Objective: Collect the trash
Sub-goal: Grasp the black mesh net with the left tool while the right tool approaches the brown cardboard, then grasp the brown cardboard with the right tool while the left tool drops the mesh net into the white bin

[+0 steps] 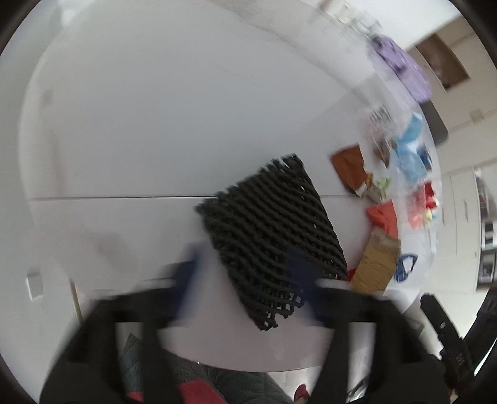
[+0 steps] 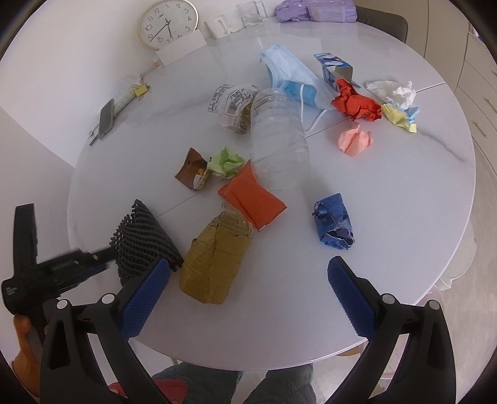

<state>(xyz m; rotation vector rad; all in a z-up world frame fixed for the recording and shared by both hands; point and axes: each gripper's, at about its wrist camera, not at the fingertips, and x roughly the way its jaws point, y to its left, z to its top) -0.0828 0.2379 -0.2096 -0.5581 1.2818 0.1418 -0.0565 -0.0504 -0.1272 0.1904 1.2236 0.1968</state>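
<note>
A black foam net sleeve [image 1: 273, 230] lies near the front left edge of the round white table [image 2: 388, 199]; it also shows in the right wrist view [image 2: 144, 242]. My left gripper [image 1: 245, 276] is blurred, its blue fingers set wide on either side of the sleeve's near end, not closed on it. My right gripper [image 2: 248, 295] is open and empty above the table's front edge. Trash lies ahead: a brown cardboard piece [image 2: 214, 261], an orange packet [image 2: 253, 199], a clear plastic bottle [image 2: 279, 140], a crushed blue wrapper [image 2: 334, 222], a face mask [image 2: 289, 74], and crumpled red paper [image 2: 357, 104].
At the back stand a wall clock [image 2: 167, 23], a mug [image 2: 219, 26], a glass [image 2: 253, 14] and a purple bag [image 2: 313, 12]. A phone [image 2: 107, 116] and papers lie at the left. More crumpled paper in pink [image 2: 355, 140], green [image 2: 226, 161] and white [image 2: 394, 90].
</note>
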